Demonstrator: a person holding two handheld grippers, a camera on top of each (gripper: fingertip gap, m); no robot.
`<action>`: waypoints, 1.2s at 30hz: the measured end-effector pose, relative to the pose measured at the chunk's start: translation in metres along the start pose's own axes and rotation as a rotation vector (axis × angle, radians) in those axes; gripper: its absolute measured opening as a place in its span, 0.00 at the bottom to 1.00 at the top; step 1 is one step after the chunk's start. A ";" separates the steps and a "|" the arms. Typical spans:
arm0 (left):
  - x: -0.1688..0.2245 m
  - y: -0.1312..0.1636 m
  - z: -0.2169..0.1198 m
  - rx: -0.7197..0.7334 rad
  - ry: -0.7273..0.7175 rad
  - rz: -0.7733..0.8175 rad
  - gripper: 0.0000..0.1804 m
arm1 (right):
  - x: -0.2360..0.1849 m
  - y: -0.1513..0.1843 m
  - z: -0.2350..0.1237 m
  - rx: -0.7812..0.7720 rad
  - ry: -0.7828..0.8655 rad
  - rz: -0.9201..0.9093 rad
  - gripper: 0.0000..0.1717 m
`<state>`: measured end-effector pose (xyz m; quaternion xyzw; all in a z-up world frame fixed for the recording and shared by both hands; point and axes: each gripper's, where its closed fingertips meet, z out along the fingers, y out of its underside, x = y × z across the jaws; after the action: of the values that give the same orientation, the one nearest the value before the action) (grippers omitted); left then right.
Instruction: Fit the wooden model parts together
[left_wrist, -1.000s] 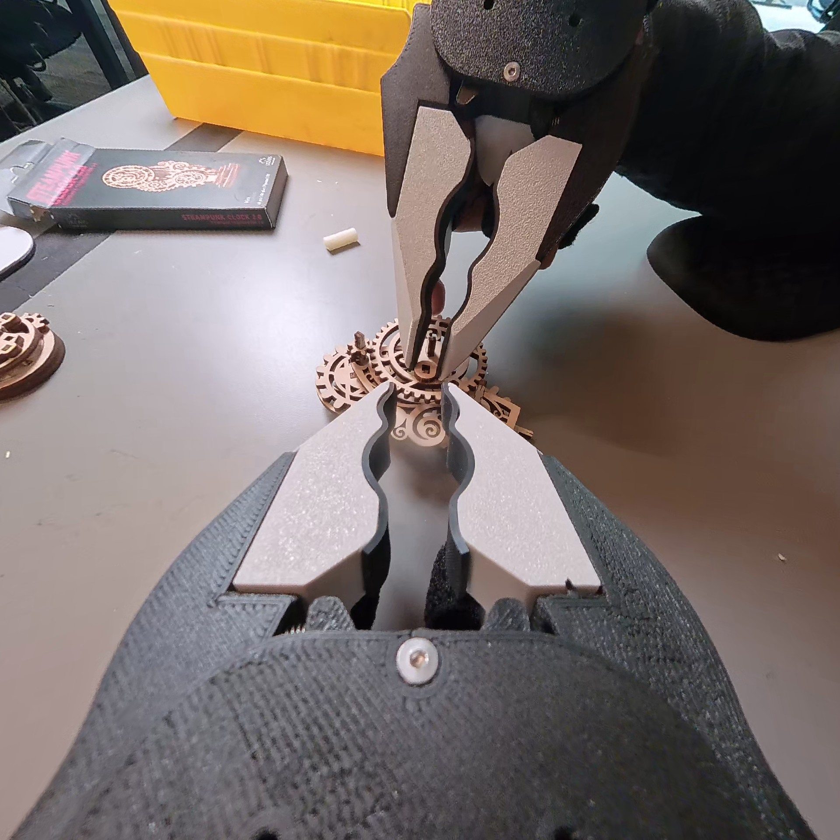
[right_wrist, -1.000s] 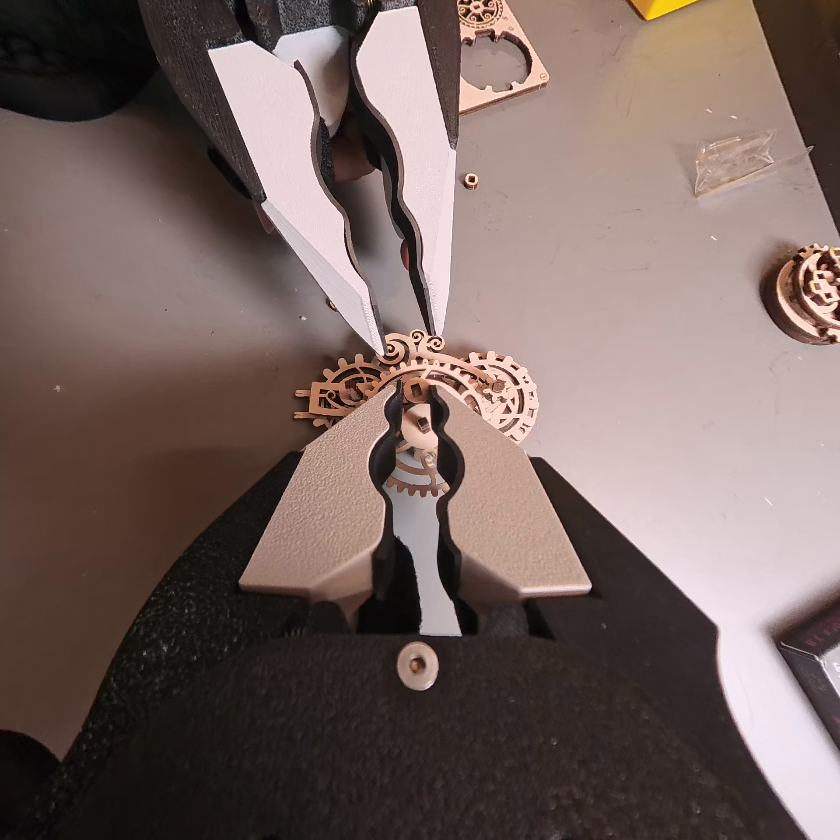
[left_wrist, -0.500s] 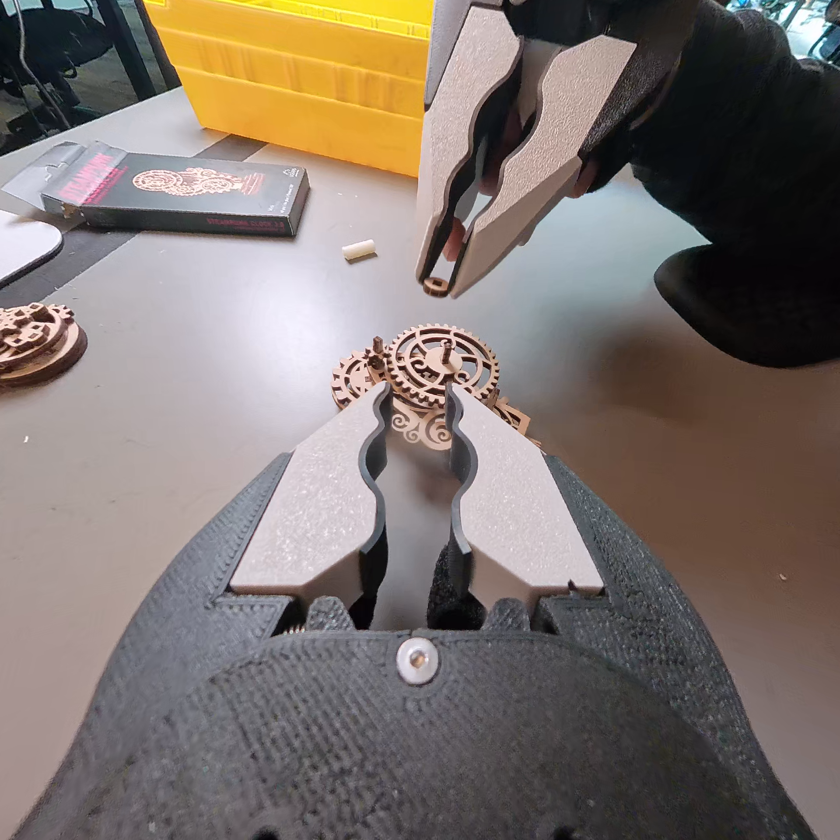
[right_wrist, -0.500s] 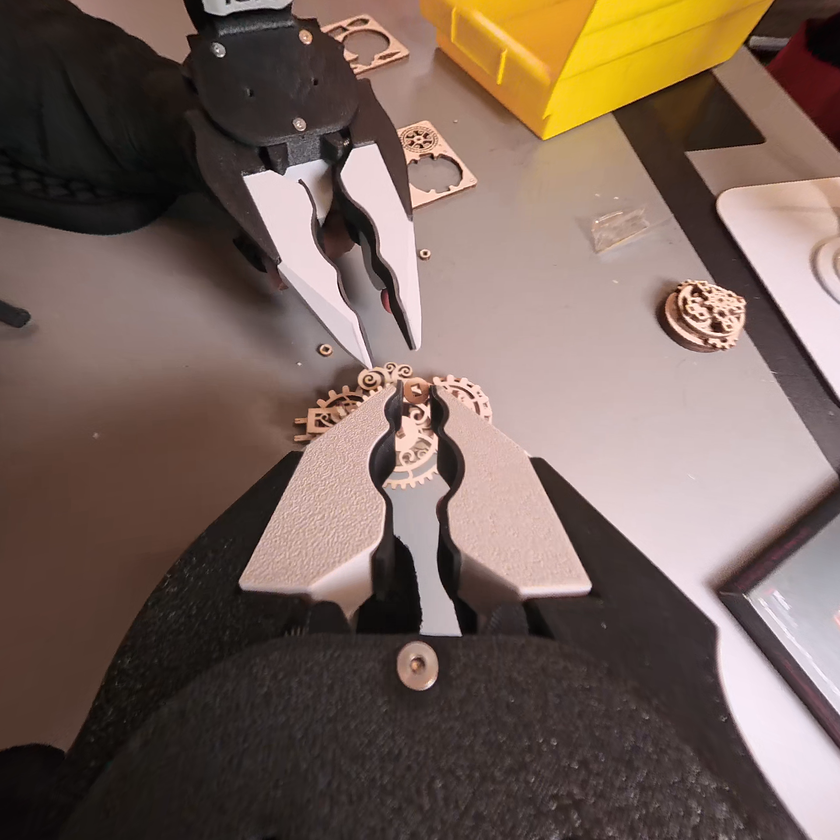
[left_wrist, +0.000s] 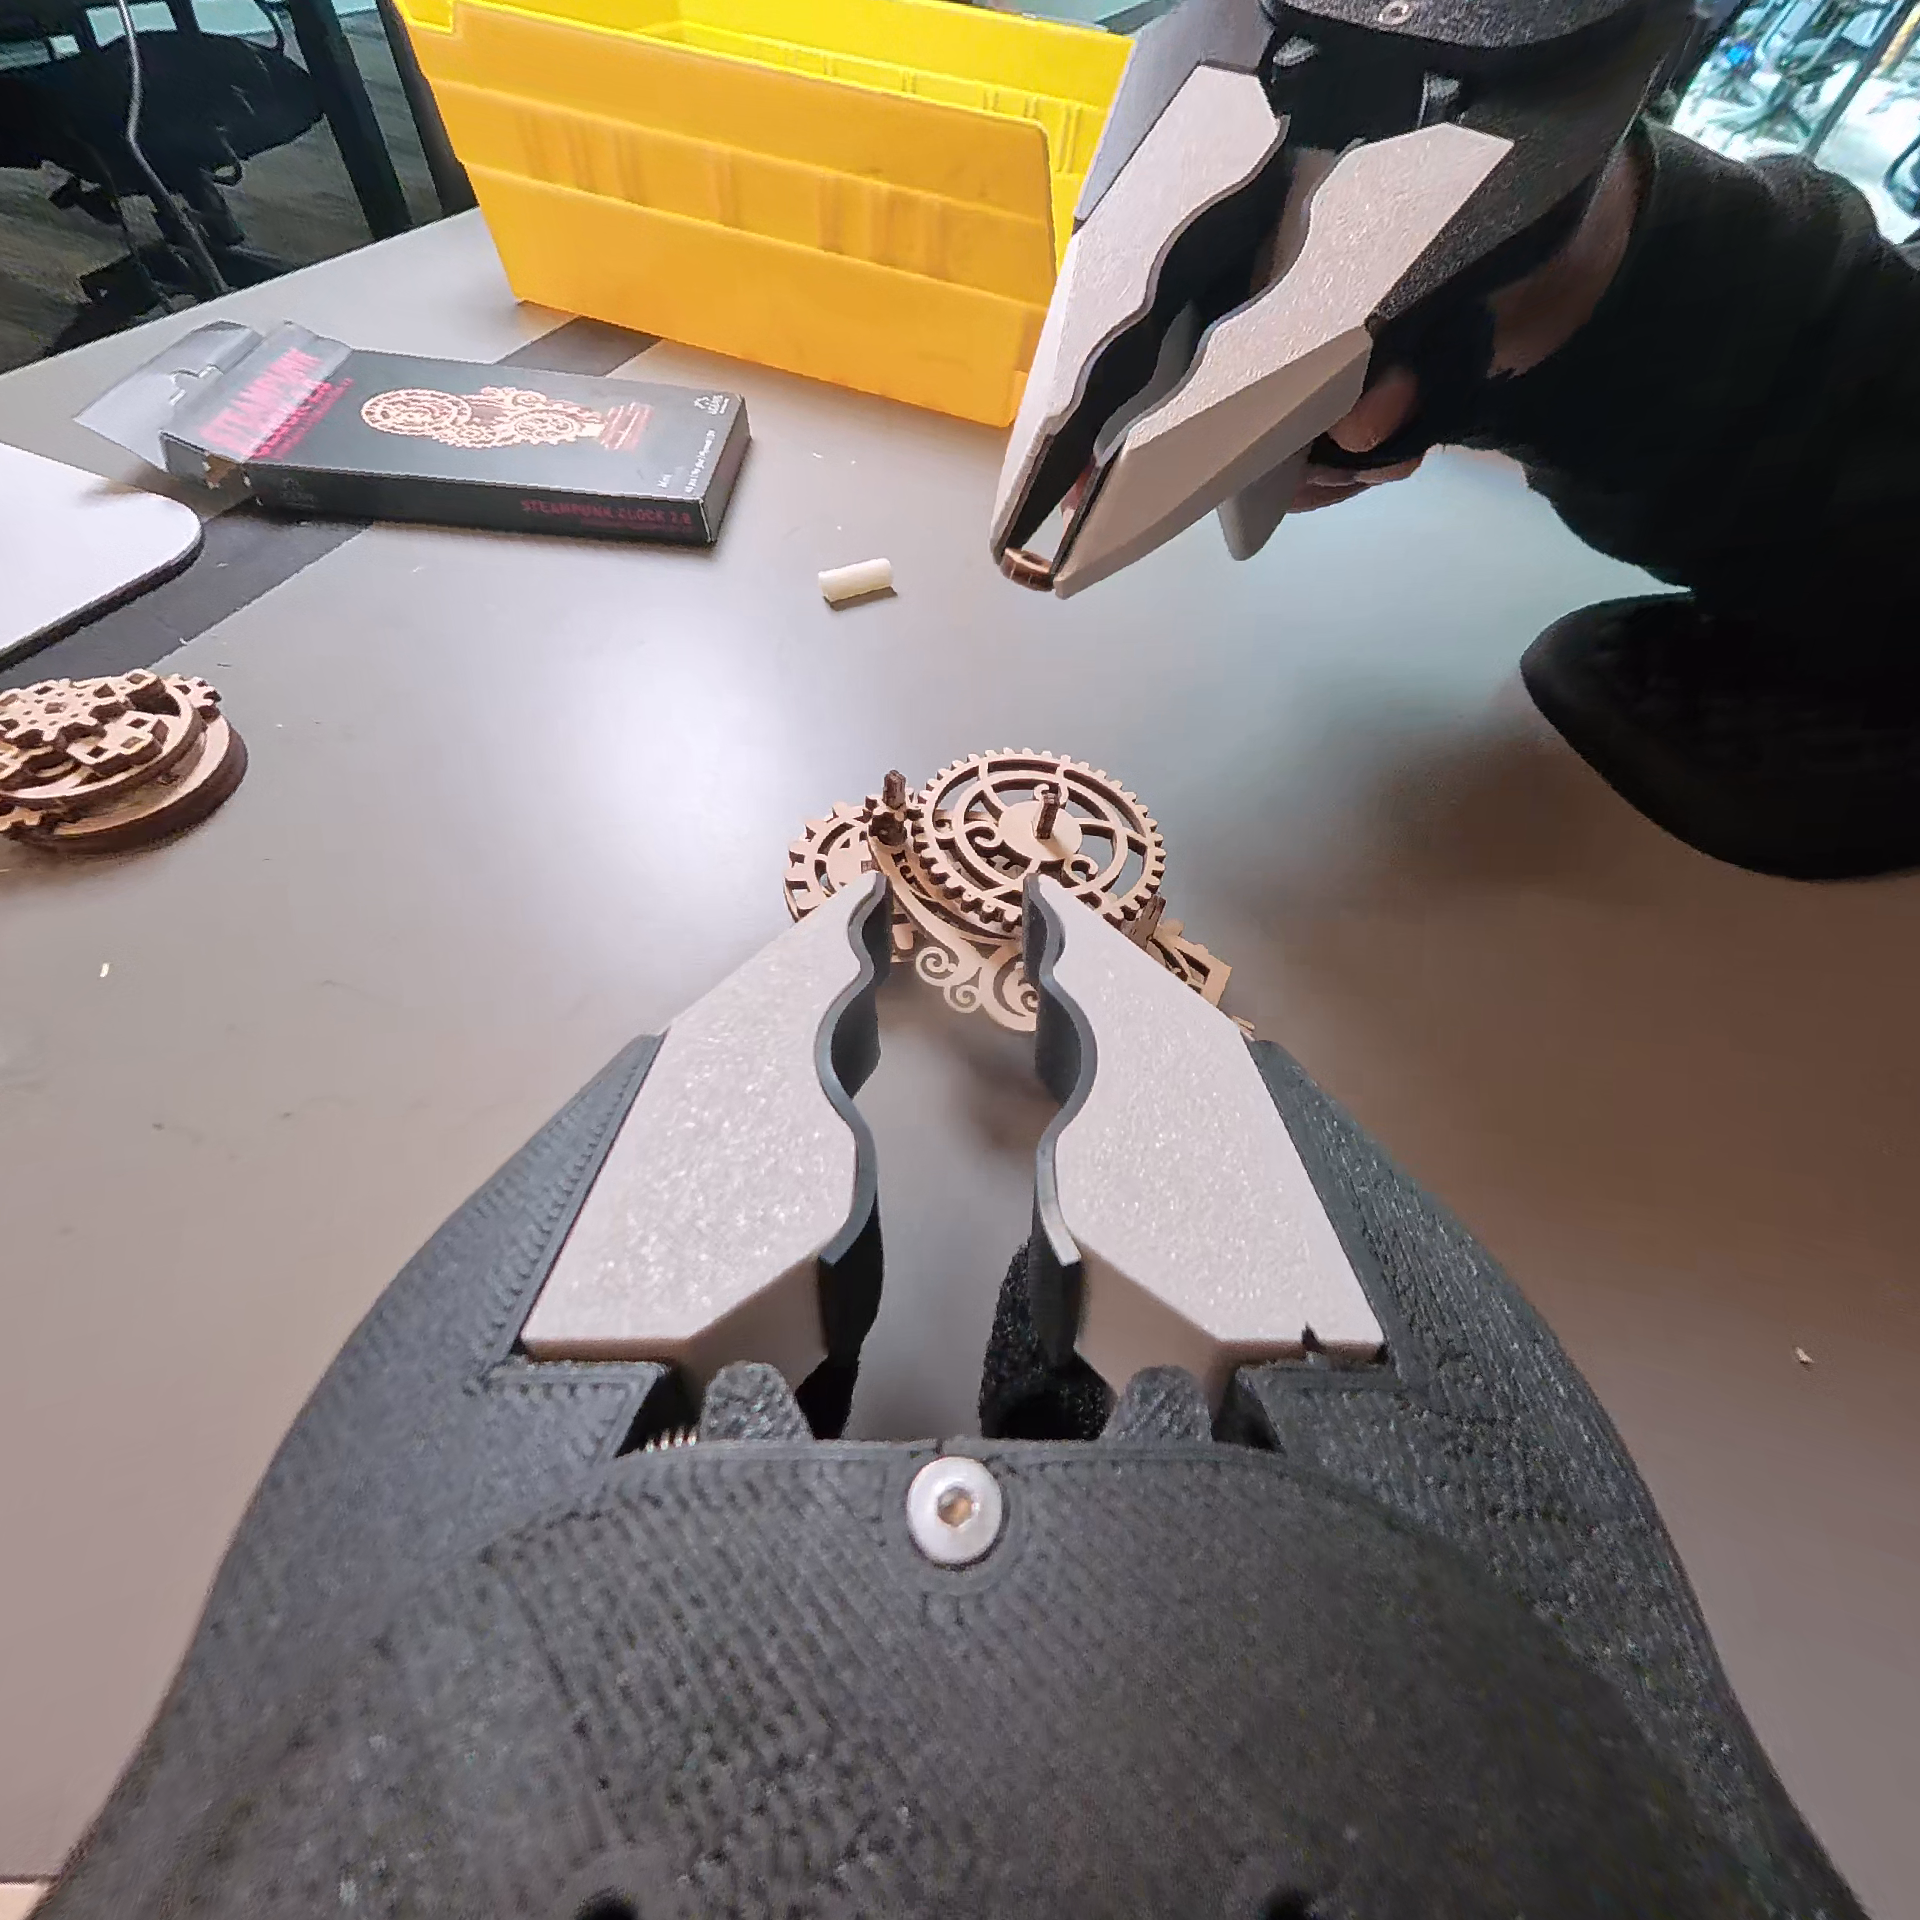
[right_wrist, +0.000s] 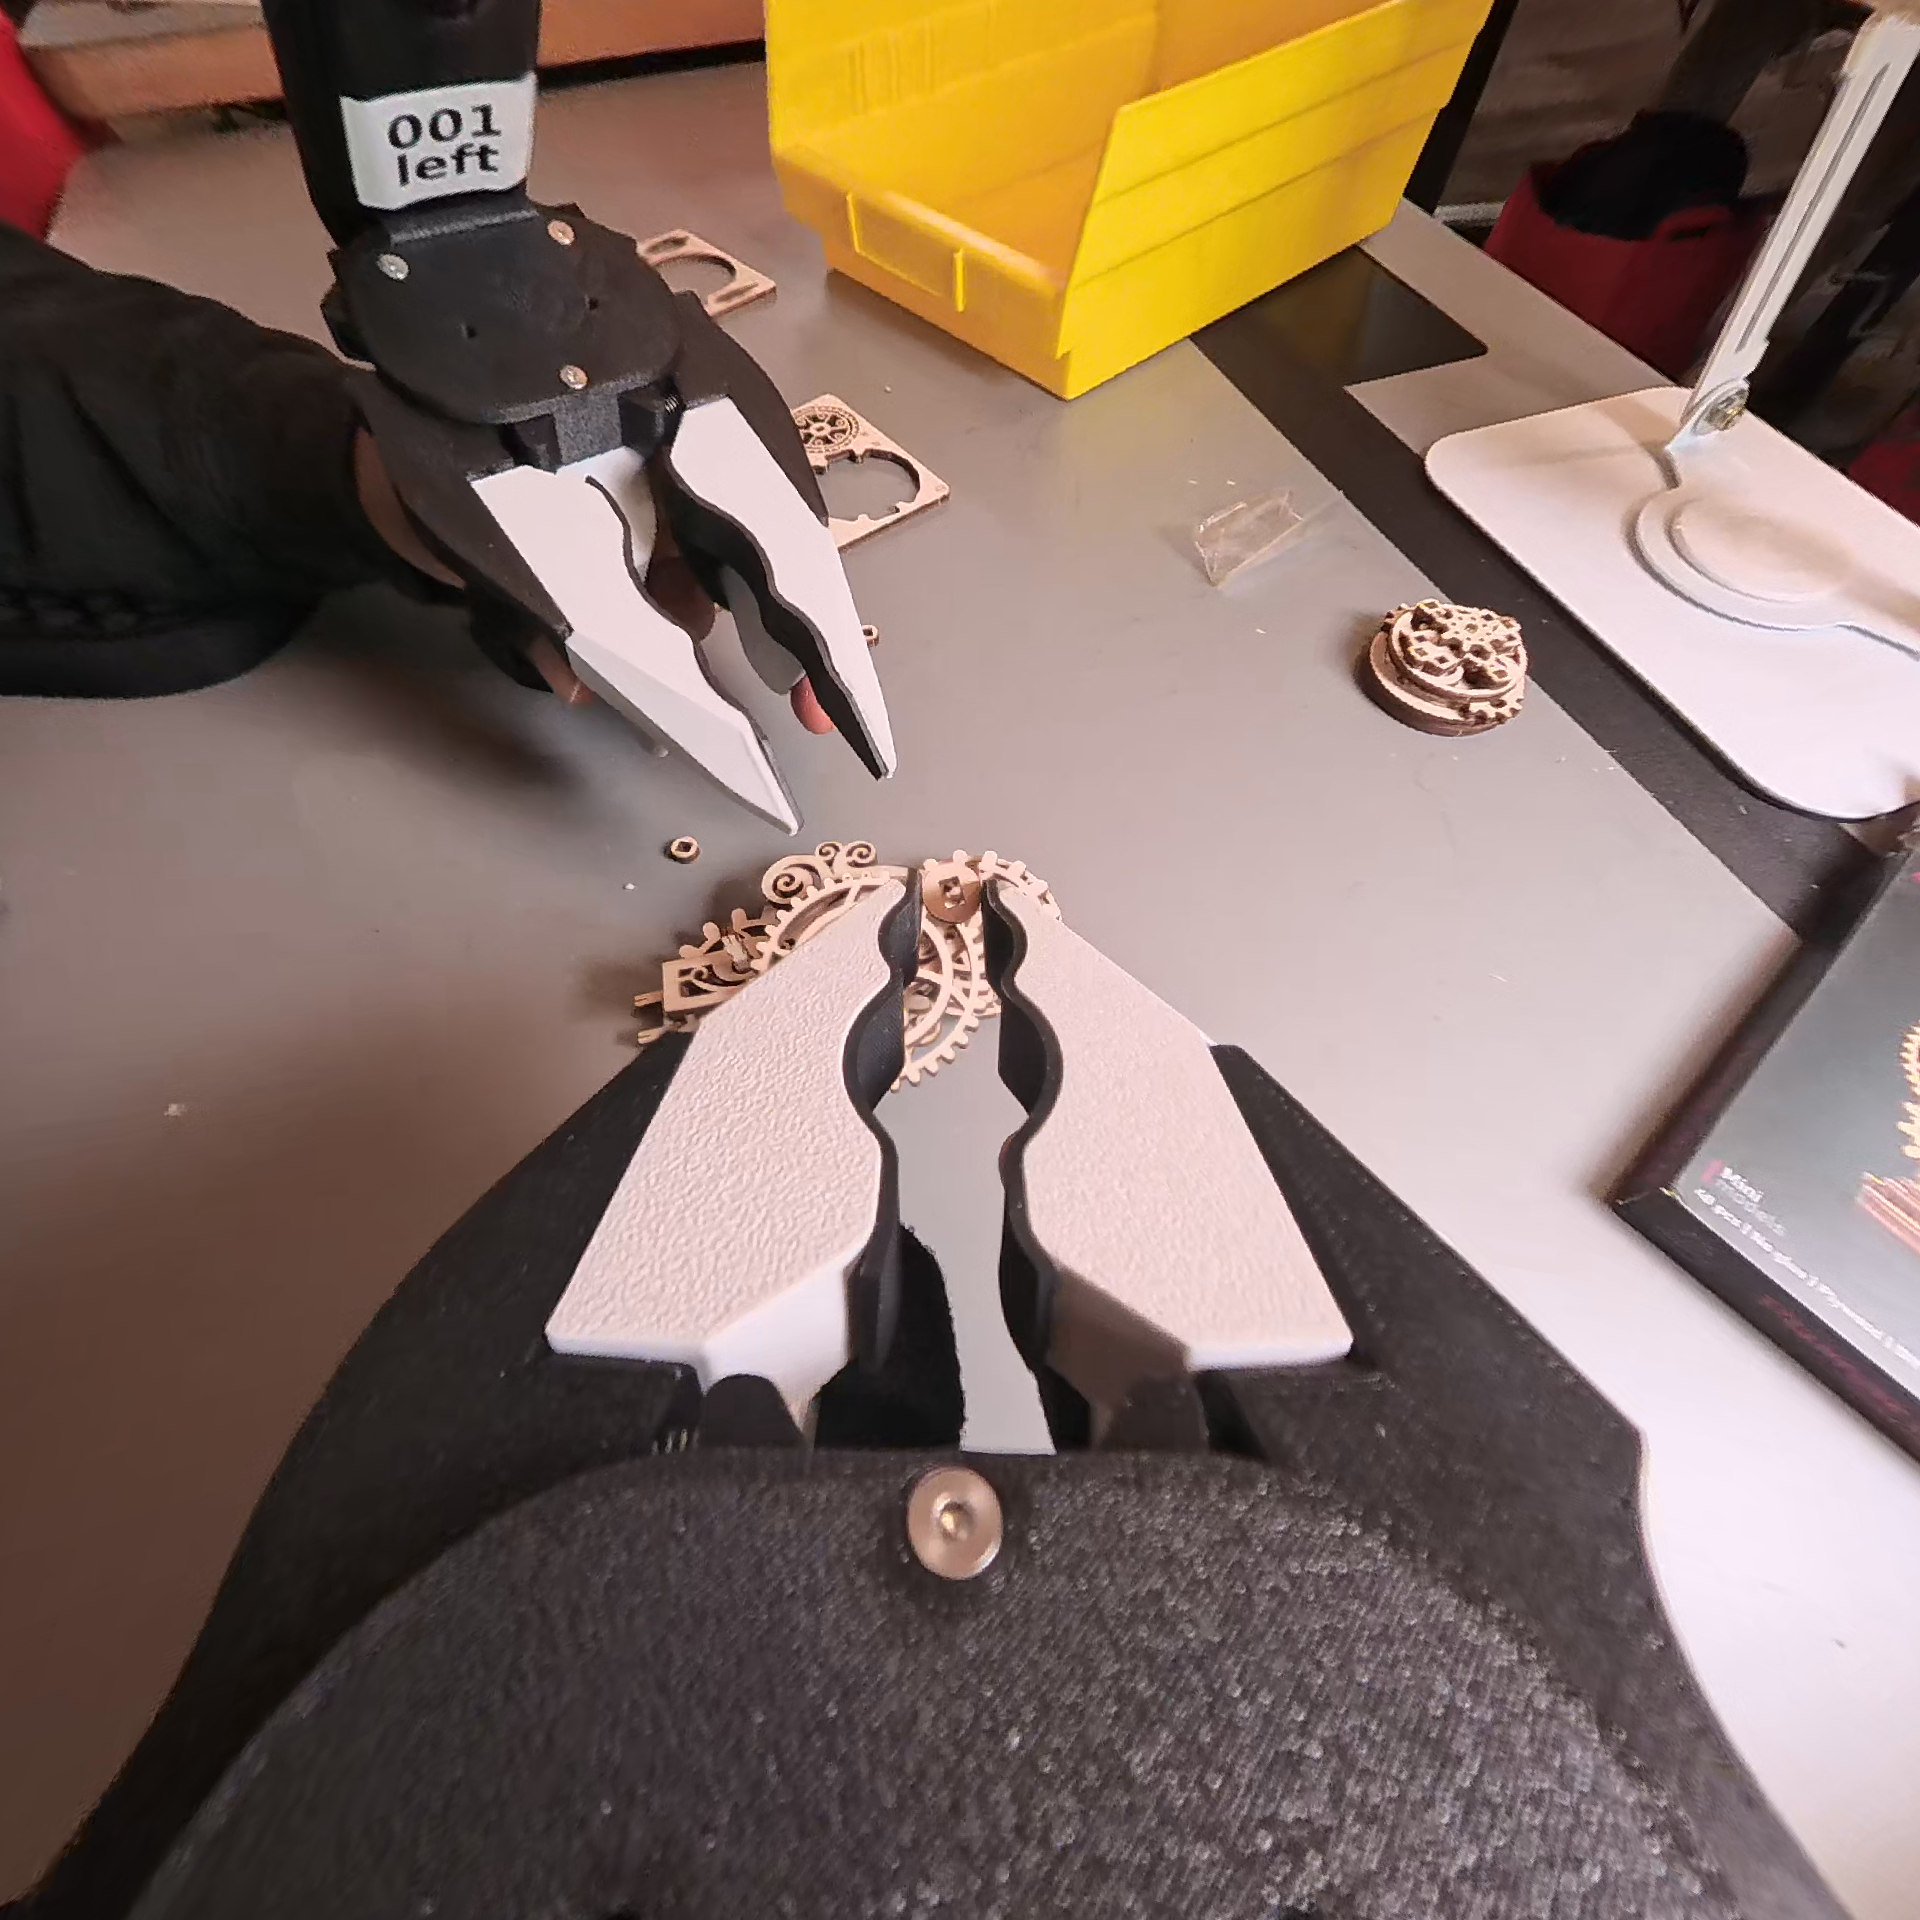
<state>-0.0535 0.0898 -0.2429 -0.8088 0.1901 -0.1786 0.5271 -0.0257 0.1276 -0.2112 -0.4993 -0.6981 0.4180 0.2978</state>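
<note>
- Two grippers of mine hover over a grey table (left_wrist: 416, 935).
- My left gripper (left_wrist: 954, 902) stands open, bare, beside the wooden gear model (left_wrist: 1023, 831).
- My right gripper (left_wrist: 1031, 566) pinches a small wooden washer (right_wrist: 951, 896) above it.

Right claw (right_wrist: 951, 920) fingers hide most of gear assembly (right_wrist: 831, 940).

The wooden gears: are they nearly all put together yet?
Partly. Several gears already mesh on the flat model lying on the table. The right gripper pinches a small round wooden washer above it. The centre peg is bare. The left gripper is open, holding nothing.
</note>
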 end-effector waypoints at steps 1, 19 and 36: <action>0.000 0.000 0.000 -0.002 -0.006 0.009 0.13 | 0.000 0.000 0.001 0.005 -0.004 0.002 0.06; -0.003 -0.001 0.002 0.000 -0.056 0.067 0.15 | 0.000 0.008 0.003 0.034 -0.023 0.014 0.06; -0.010 -0.021 -0.012 0.101 -0.146 0.138 0.00 | 0.001 0.011 -0.001 0.026 -0.025 -0.009 0.06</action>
<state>-0.0652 0.0934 -0.2195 -0.7770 0.1972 -0.0919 0.5907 -0.0205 0.1310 -0.2205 -0.4870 -0.6984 0.4321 0.2973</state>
